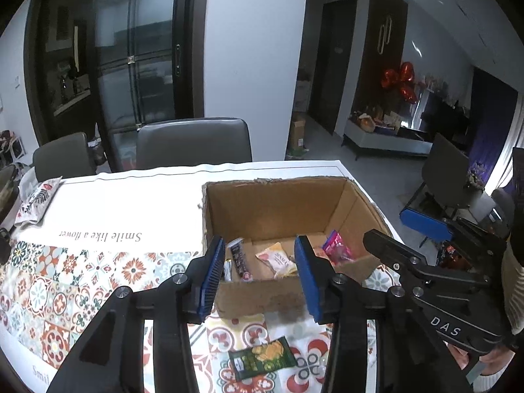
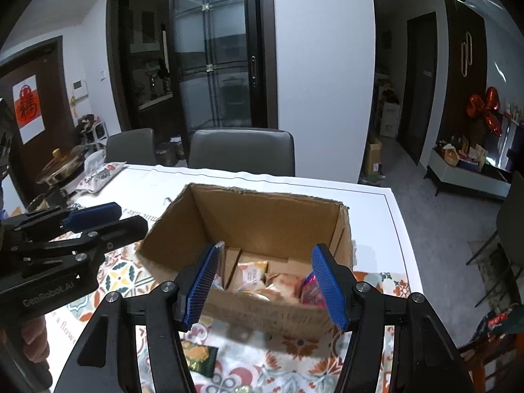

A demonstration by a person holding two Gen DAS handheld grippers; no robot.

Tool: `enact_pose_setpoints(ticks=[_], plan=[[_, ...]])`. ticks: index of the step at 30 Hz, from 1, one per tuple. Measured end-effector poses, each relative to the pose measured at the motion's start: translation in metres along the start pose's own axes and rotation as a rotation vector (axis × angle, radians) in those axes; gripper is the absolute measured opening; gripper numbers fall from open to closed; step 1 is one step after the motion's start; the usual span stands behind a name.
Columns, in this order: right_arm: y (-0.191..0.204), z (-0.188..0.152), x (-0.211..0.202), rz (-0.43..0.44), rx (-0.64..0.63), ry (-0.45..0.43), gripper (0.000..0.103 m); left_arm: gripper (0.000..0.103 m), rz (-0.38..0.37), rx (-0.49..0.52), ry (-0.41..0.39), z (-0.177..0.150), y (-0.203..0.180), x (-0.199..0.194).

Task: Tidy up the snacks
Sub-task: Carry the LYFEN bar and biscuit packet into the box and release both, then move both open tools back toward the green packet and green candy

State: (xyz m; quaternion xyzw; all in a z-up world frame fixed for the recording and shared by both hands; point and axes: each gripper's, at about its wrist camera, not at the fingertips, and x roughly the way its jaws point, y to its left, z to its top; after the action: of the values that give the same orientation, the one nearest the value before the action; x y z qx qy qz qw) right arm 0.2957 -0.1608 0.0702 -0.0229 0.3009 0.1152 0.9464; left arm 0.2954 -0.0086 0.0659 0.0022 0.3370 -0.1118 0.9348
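Big patterned tablecloth (image 1: 65,288) covers the table, and the open cardboard box (image 1: 278,203) sits on it around 12 o'clock from both grippers. Left gripper (image 1: 258,275) and right gripper (image 2: 265,281) both hover near its front wall, jaws spread wide, nothing held. Inside the box: a pale snack packet (image 1: 278,258), a dark bar (image 1: 239,258) and a pink packet (image 1: 337,245). One green chip packet (image 1: 262,357) lies on the cloth at 6 o'clock, just outside the box.
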Motion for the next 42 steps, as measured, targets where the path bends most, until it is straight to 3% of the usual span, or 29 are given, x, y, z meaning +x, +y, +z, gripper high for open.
enact_pose_setpoints(ticks=[9,20,42], plan=[[0.009,-0.028,-0.02,0.033,0.009,-0.005,0.061,0.051,0.021,0.006,-0.01,-0.033,-0.002,-0.024],[0.014,-0.074,-0.021,0.042,0.023,0.073,0.061,0.052,0.032,-0.001,0.045,-0.081,-0.003,-0.028],[0.016,-0.156,0.026,0.043,0.043,0.32,0.06,0.052,0.016,-0.04,0.292,-0.163,-0.003,0.023]])
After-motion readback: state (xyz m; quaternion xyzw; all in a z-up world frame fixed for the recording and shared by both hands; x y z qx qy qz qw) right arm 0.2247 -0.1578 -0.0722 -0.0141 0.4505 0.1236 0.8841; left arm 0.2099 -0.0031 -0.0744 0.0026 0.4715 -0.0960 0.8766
